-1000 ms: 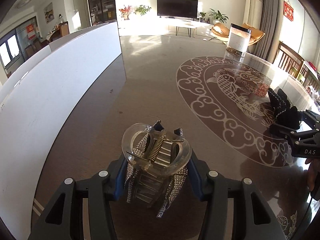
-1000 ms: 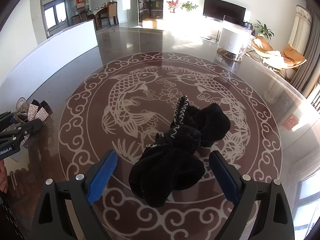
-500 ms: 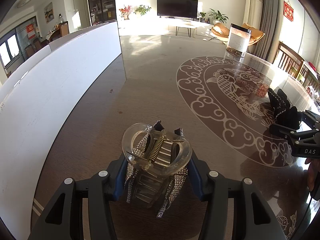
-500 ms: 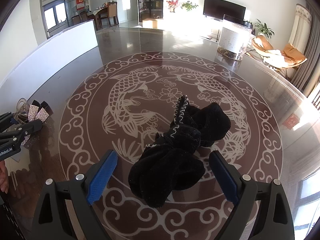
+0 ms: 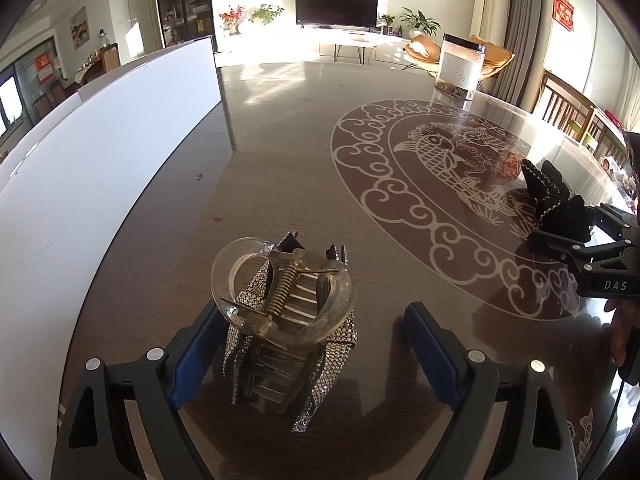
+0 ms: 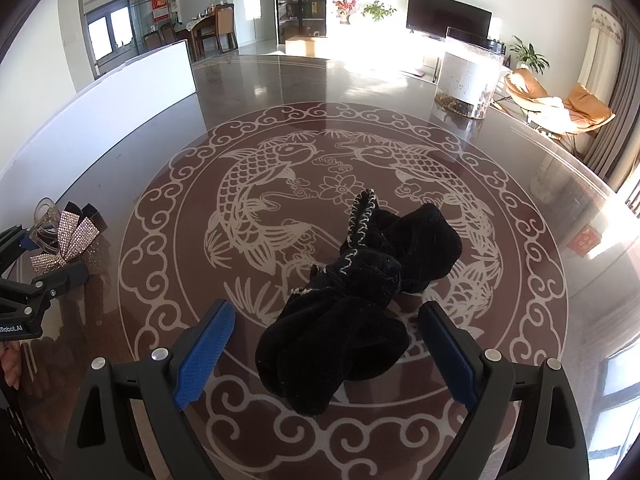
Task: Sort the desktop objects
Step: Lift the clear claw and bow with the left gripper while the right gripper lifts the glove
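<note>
I noted my left gripper (image 5: 316,344) opening, the hair clip (image 5: 286,320) between its jaws; my right gripper (image 6: 326,354) stood wide, straddling the black cloth (image 6: 360,300), gripping nothing.

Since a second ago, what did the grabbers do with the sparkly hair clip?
The left gripper let go of the hair clip: its jaws are opening, and the clip now stands free on the table. The right gripper stayed open around the black cloth, which did not move.
</note>
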Demonstrator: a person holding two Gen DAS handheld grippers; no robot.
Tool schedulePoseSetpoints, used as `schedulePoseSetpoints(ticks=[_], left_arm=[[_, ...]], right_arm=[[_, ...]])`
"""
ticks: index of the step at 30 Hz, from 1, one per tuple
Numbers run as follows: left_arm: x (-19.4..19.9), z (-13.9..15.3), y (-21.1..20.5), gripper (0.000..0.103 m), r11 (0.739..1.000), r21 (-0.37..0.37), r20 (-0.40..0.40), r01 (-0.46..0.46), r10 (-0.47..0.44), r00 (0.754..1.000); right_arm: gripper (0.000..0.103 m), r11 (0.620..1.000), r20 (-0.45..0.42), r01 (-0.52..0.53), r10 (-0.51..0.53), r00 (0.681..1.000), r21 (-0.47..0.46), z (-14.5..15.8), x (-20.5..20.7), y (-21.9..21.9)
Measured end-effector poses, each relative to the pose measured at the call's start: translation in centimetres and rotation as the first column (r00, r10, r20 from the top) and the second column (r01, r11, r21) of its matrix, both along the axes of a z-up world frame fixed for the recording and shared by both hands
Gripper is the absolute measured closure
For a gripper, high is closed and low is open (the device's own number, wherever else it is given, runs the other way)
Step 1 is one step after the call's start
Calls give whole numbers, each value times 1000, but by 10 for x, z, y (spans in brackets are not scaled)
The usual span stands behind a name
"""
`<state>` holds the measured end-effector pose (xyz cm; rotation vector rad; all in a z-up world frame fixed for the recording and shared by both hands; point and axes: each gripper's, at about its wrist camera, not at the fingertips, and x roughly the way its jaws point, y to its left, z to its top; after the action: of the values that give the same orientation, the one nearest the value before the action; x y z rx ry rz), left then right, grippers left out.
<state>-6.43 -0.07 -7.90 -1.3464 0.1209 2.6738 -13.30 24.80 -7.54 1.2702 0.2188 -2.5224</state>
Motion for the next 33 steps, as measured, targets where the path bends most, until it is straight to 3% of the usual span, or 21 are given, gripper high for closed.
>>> schedulePoseSetpoints(ticks=[2, 13, 18, 22, 27, 30, 32, 33], left_arm=[[-2, -1, 3, 0, 1000, -5, 18, 22, -22, 1000], [-3, -1, 4, 0, 1000, -2, 25, 24, -24, 999], [-2, -1, 5, 0, 1000, -4, 24, 23, -23, 999], [-1, -2, 4, 0, 1000, -4, 24, 19, -19, 1000], [0, -3, 4, 0, 1000, -7, 26, 7, -7, 1000], [1, -3, 3, 0, 1000, -7, 28, -2, 2, 1000], [2, -3, 1, 0, 1000, -7, 30, -5, 5, 1000], [2, -3, 1, 0, 1000, -8, 31, -6, 6, 1000]], right_arm=[[10, 1000, 0, 0, 0, 1000, 0, 0, 0, 0], [9, 1000, 1, 1, -1, 1000, -2, 0, 0, 0], [9, 999, 5, 1, 0, 1000, -44, 1, 0, 5], [0, 999, 29, -8, 9, 1000, -49, -1, -4, 5], [1, 999, 43, -4, 6, 999, -42, -1, -15, 3], [23, 998, 24, 41, -40, 999, -47, 3, -18, 4], [51, 998, 11, 44, -43, 999, -48, 5, -15, 2], [56, 998, 9, 33, -32, 999, -44, 6, -11, -1]])
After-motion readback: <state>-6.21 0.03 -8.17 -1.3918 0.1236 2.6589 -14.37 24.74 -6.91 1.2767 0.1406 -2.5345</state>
